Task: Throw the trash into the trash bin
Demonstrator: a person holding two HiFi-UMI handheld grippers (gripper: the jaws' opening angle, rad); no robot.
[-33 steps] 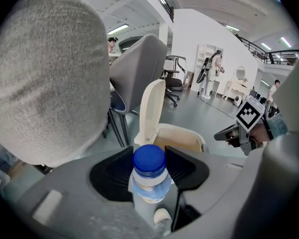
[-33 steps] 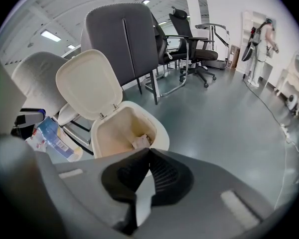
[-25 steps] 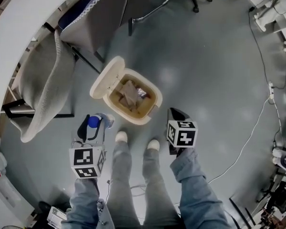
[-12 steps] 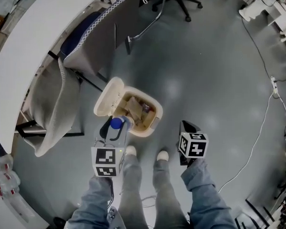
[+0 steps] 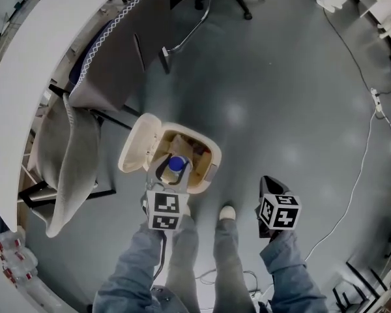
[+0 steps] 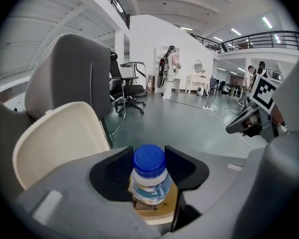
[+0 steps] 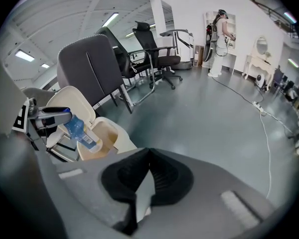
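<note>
Left claw [image 5: 171,173] grips bottle [image 6: 150,183] over open trash bin [image 5: 203,182] | right claw [image 7: 148,176] closed, empty

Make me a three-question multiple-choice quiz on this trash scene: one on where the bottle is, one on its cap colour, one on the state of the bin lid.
1. Where is the bottle?
A. on the floor
B. in the left gripper, over the trash bin
C. on the chair seat

2. What colour is its cap?
A. red
B. white
C. blue

3. How is the bin's lid?
A. open
B. closed
C. missing

Answers:
1 B: the jaws clamp the bottle's neck above the bin's opening.
2 C: the cap shows blue in the left gripper view.
3 A: the lid stands tipped back off the opening.
</note>
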